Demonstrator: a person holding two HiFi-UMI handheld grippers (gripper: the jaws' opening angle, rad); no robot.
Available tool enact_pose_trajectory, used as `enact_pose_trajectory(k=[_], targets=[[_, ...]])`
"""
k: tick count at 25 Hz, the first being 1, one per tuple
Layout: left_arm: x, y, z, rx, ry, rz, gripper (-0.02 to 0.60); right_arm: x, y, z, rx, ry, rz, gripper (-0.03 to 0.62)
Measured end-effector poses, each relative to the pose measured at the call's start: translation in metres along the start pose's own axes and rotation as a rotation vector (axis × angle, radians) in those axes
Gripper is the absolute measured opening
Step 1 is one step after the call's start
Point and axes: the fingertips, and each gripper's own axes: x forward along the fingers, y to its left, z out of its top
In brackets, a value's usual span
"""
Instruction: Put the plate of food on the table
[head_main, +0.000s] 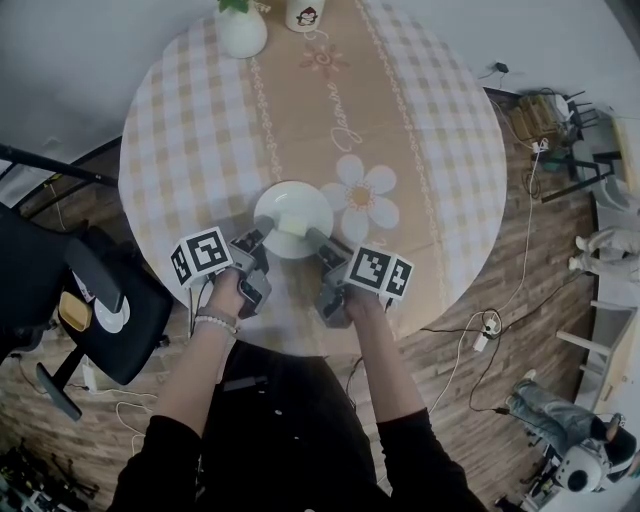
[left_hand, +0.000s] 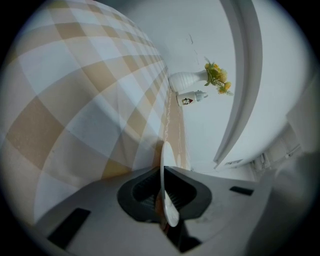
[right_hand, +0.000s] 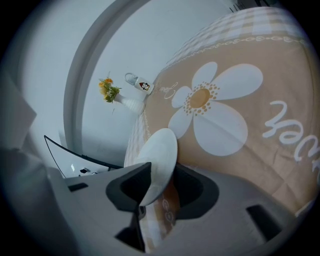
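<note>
Over checked table (head_main: 200, 120), left tool (head_main: 262, 228) clamps plate (head_main: 285, 200) (right tool (head_main: 313, 237) gapes).

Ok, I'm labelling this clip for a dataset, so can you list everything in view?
table: one, round, beige-and-white checked cloth with a tan strip and a white daisy, centre
plate: one, white, at the table's near side, between the grippers
food: one piece, pale yellow, on the plate
vase: one, white, with yellow flowers, far edge of the table
mug: one, white with a penguin picture, beside the vase
chair: one, black, left of the table
power strip: one, white, on the wooden floor to the right
left gripper: grey, shut on the plate's left rim
right gripper: grey, jaws open around the plate's right rim
</note>
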Motion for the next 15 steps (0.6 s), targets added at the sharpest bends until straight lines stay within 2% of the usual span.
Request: enact_pose_trajectory(k=[6, 9, 12, 15], targets=[[0.001, 0.002, 0.000, -0.009, -0.002, 0.007, 0.014, -0.010, -0.004, -0.008, -0.060, 0.039, -0.027, 0.110], [0.001, 0.002, 0.000, -0.010, 0.000, 0.009, 0.015, -0.020, -0.007, -0.008, -0.141, 0.028, -0.054, 0.101], [0.001, 0.002, 0.000, -0.016, 0.002, 0.013, 0.015, -0.030, -0.001, -0.003, -0.320, -0.011, -0.082, 0.091], [0.002, 0.002, 0.000, -0.014, 0.005, 0.020, 0.015, -0.035, 0.011, -0.006, -0.588, -0.011, -0.123, 0.077]])
